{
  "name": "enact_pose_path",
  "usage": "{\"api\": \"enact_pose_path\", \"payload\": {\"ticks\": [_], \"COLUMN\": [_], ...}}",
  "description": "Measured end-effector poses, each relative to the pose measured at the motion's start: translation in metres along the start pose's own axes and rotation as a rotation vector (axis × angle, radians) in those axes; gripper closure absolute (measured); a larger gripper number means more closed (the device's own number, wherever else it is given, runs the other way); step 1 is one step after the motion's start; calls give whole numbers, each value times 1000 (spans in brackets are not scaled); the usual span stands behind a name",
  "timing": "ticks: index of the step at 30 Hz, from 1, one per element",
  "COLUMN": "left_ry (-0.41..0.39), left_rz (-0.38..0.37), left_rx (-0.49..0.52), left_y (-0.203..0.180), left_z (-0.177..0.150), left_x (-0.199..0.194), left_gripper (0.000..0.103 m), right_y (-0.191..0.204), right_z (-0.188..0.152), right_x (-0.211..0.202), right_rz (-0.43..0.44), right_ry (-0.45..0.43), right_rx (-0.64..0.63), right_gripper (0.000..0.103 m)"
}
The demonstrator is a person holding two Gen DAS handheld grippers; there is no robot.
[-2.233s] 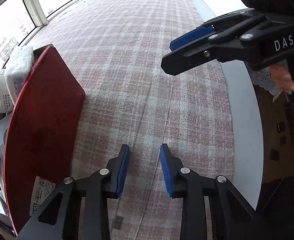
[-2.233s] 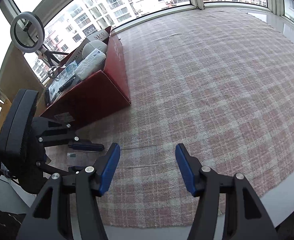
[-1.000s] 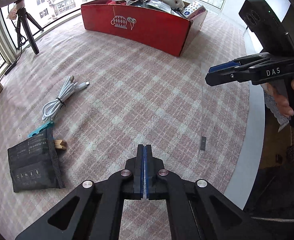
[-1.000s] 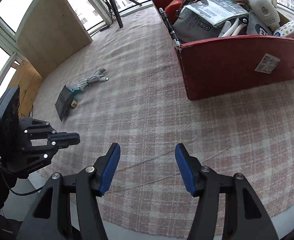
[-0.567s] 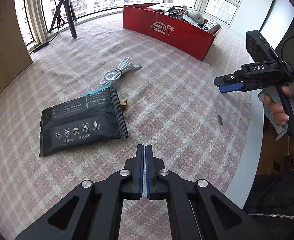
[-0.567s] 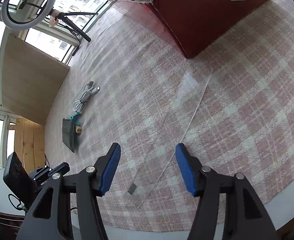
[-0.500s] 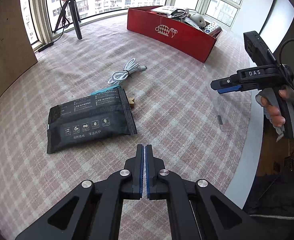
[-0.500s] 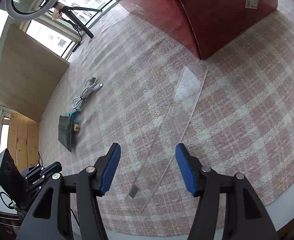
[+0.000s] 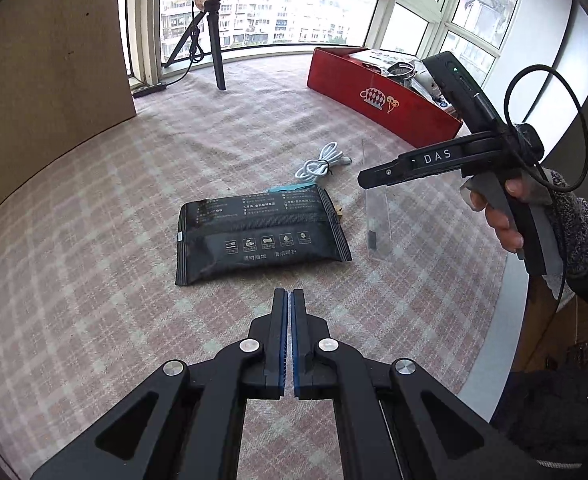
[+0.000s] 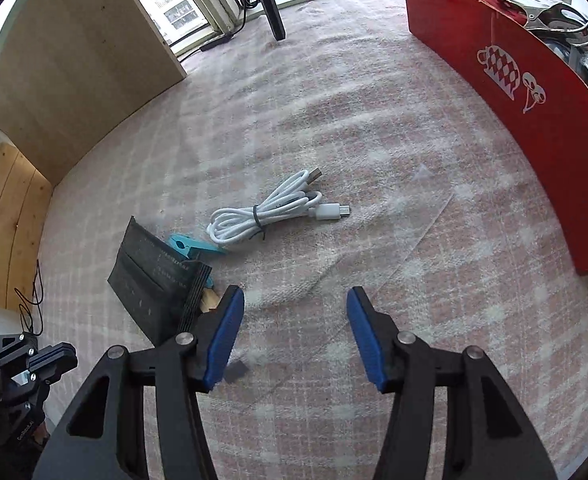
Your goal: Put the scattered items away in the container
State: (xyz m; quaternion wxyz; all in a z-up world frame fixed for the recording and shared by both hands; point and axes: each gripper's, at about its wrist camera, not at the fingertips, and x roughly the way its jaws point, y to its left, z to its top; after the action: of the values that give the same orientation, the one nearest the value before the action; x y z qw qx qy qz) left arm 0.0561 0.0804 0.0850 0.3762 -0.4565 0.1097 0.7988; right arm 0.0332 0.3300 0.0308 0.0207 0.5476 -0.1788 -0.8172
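With the left gripper [image 9: 292,334] jaws together and empty and the right gripper [image 10: 294,334] jaws apart but closing on nothing above the clear plastic strip [image 9: 378,216] at centre-right, the thin strip lying flat on the plaid-covered worktop [image 9: 93,208] could slip the pads, far from the red container [image 9: 374,96] at upper right.

Plain overcast daylight in both views, all of it coming in through the big windows [image 9: 277,12] at the far side. The glass is blown out to near white in spots, so the buildings outside look washed. Shadows are soft and faint; the black packet [image 9: 259,232] barely casts any on the plaid rug [image 9: 93,216]. The red box [image 10: 534,92] has a mild sheen on its side. Focus is pretty sharp in the left wrist view, while the rug in the right wrist view looks smeared mid-frame. Heavy fisheye bending: window frames curve, and the corners go black.
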Motion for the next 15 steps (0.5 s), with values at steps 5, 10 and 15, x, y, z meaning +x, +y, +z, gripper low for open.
{"api": "enact_pose_path", "payload": {"ticks": [5,10,15], "left_ry": [-10,-45,-110], "left_rz": [20,85,192], "left_rx": [-8,-41,-55], "left_y": [11,35,63], "left_z": [-3,7,49], "left_x": [-4,-23,-60], "left_gripper": [102,97,93], "right_y": [-10,0,20], "right_z": [-5,8,52], "right_x": [-7,-34,-70], "right_rz": [-34,-54,-68], "right_ry": [6,-59,-126], "right_rx": [40,-112,-305], "right_gripper": [54,56,56]}}
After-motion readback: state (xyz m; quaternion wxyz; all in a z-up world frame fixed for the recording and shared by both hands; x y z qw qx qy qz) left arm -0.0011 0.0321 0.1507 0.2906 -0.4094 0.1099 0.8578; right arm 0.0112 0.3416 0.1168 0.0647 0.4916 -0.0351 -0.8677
